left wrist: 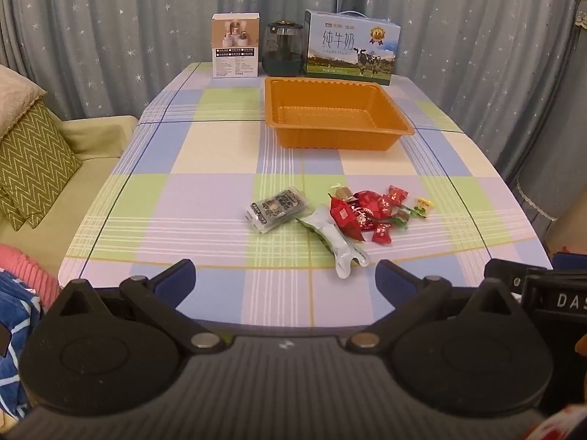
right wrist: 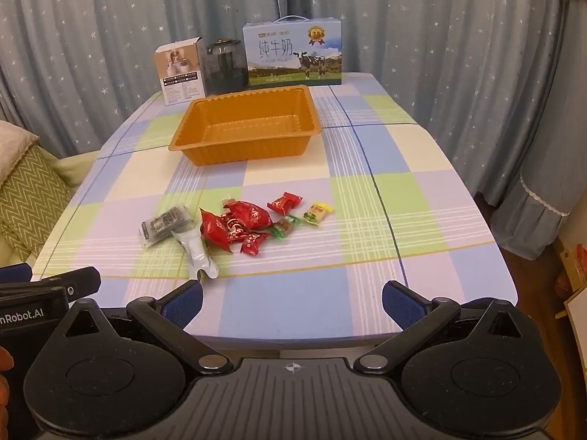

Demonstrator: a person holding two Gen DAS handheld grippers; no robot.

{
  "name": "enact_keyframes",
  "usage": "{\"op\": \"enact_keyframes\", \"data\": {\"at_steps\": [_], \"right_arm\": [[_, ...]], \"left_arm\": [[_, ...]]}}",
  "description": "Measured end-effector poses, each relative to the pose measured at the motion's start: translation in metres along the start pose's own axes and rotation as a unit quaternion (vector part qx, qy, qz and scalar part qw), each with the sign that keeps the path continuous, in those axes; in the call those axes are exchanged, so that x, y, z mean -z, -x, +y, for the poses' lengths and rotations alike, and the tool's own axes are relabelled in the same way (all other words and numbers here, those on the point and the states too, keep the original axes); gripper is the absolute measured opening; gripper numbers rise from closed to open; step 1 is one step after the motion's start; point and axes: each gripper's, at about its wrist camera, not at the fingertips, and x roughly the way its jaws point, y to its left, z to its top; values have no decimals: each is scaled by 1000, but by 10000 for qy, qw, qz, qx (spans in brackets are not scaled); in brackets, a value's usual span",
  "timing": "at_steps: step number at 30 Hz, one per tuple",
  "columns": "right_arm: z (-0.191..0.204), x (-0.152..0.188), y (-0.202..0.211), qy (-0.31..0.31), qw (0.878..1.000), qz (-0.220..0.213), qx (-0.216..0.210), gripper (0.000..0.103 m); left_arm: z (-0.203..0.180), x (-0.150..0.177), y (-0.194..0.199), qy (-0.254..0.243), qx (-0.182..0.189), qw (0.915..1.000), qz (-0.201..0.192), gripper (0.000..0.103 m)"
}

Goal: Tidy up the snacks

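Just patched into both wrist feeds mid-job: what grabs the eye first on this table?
The empty orange ribbed plastic tray sits mid-table, with a blue milk carton box printed with a cow upright behind it at the far edge. Nearer the cameras, a loose pile of red-wrapped candies lies on the checked tablecloth, a silver foil pouch at its near edge.

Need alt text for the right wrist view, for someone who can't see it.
The right gripper hangs open and empty over the near edge of a checked table. A loose pile of wrapped snacks lies mid-table. Behind it sits an empty orange tray, then boxes by a starred curtain.
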Motion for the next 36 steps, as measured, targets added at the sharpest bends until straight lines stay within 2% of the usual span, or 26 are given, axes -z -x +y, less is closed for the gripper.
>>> {"op": "enact_keyframes", "data": {"at_steps": [36], "right_arm": [[-3,-1,2,15,10000,-54,62,103]], "left_arm": [[-4,9,-2,-9,-19,10000,-43,103]]}}
